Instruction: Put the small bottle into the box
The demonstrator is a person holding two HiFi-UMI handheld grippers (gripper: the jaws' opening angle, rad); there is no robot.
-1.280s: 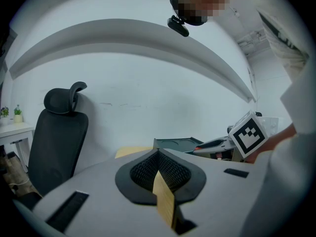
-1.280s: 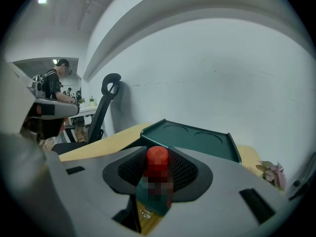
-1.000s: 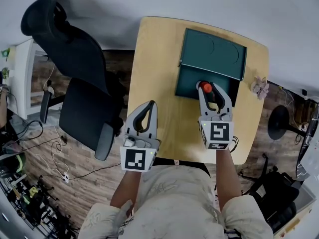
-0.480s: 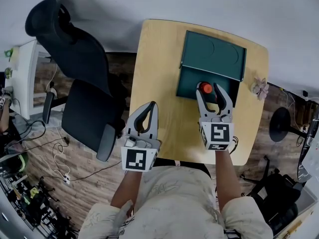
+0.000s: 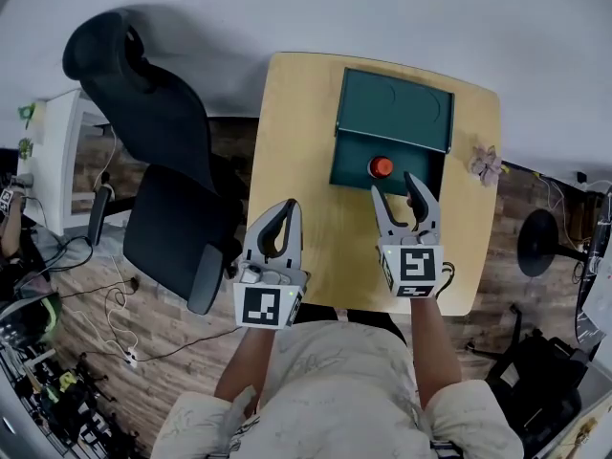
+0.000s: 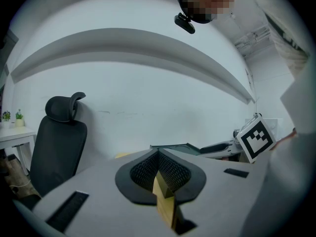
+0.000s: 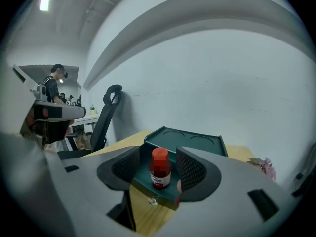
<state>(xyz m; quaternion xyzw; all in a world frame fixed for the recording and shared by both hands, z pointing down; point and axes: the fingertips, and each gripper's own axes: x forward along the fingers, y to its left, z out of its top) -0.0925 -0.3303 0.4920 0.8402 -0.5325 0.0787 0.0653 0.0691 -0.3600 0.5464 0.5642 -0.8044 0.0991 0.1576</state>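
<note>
Where the box [image 5: 349, 161] sits on the far half of the table [image 5: 296, 142], its lid swung back toward the far edge, we see the small bottle [image 5: 382, 166] standing upright inside it, red cap up, close to the box's near wall. Our right tongs [image 5: 393, 185] hang over the near right part of the table, tips just at the box's near wall. Their jaws have just been opening and stand wide apart, gripping nothing. Looking along them, we find the bottle framed in the gap, yet it stands beyond the tips and neither pad touches it. Our left tongs [image 5: 290, 204] hover at the table's near left edge, well apart from the box, jaws pressed together with nothing between them. A black chair [image 5: 163, 161] stands beside the table's left edge, and a small flower [image 5: 486, 163] lies at its right edge.
</note>
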